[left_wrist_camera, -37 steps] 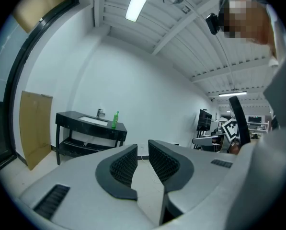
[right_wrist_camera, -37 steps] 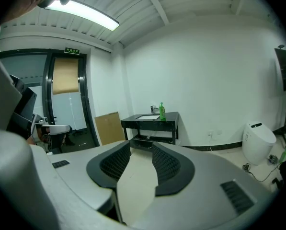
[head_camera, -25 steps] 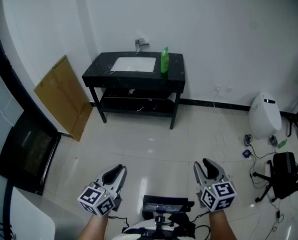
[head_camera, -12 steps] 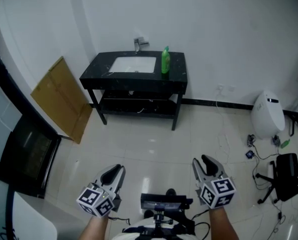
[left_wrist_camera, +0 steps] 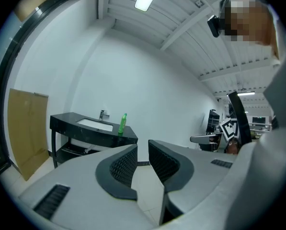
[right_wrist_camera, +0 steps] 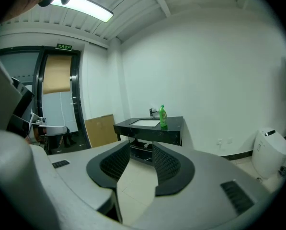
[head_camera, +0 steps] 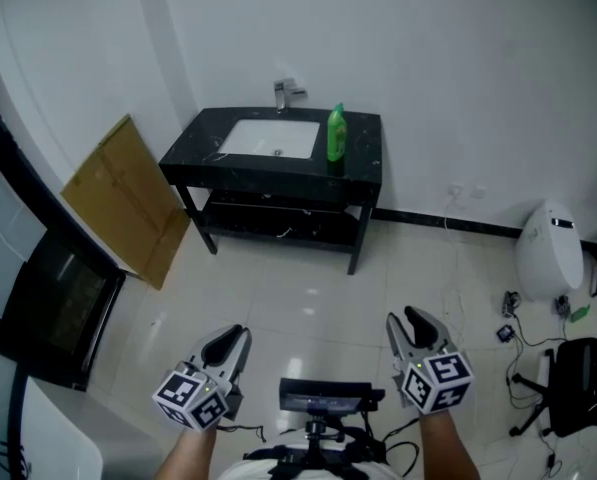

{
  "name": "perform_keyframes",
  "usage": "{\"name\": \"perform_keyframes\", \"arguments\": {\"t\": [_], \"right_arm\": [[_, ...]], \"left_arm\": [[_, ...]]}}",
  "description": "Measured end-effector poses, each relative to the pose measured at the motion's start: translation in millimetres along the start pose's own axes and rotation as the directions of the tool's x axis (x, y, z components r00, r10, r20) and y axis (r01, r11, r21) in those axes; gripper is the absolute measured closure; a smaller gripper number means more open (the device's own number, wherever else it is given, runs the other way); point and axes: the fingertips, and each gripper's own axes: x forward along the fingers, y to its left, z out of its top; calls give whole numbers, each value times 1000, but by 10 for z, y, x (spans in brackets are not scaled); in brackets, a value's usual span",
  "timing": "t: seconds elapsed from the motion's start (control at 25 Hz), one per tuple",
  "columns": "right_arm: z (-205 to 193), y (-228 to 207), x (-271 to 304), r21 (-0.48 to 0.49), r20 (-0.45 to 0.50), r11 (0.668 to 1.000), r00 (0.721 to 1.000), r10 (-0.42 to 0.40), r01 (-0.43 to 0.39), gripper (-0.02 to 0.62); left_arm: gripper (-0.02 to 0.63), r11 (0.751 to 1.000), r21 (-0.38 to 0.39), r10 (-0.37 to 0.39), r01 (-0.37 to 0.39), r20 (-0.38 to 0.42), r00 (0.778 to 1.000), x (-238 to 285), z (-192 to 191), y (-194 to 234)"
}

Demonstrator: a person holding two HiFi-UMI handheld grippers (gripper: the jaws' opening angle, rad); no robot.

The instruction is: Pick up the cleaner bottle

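The green cleaner bottle (head_camera: 335,134) stands upright on the black sink table (head_camera: 200,148), just right of the white basin (head_camera: 268,139). It also shows far ahead in the left gripper view as the bottle (left_wrist_camera: 122,124), and in the right gripper view as the bottle (right_wrist_camera: 162,117). Both grippers hang low over the tiled floor, far short of the table. My left gripper (head_camera: 230,345) is open with a narrow empty gap, as the left gripper view (left_wrist_camera: 143,151) confirms. My right gripper (head_camera: 411,327) is open too, nothing between its pads (right_wrist_camera: 142,152).
A cardboard sheet (head_camera: 128,198) leans on the left wall beside a dark glass door (head_camera: 58,298). A white appliance (head_camera: 550,258), floor cables (head_camera: 508,308) and a black chair (head_camera: 578,383) sit at the right. A faucet (head_camera: 286,93) rises behind the basin.
The sink table and bottle have drawn nearer and sit lower in the head view. Both grippers have advanced with the person, jaws unchanged.
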Motion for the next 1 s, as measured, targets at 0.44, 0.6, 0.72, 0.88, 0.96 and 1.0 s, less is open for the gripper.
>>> {"name": "perform_keyframes", "arguments": {"t": [0.44,0.6,0.72,0.88,0.96,1.0], "right_arm": [[130,-412,333,9,-7,999,999,46,-46,456],[157,-514,411,10,-2,999,999,53,-53,456],[191,-582,461,14,4,998,998,55,-55,456],[212,-682,503,22,6,998,999,52,-52,456],[215,-715,546,23,-1,998,999,50,-50,456],[217,-721,574,24,-6,998,999,50,-50,456]], "left_arm": [[549,999,2,33,-33,-15,999,541,69,-32],[549,1000,5,28,-28,-8,1000,683,94,-71],[549,1000,4,17,-17,-17,1000,793,84,-101],[549,1000,7,7,-7,-26,1000,930,90,-133],[549,1000,8,1,0,-24,1000,995,119,-125],[549,1000,6,-3,3,-23,1000,1025,132,-110]]}}
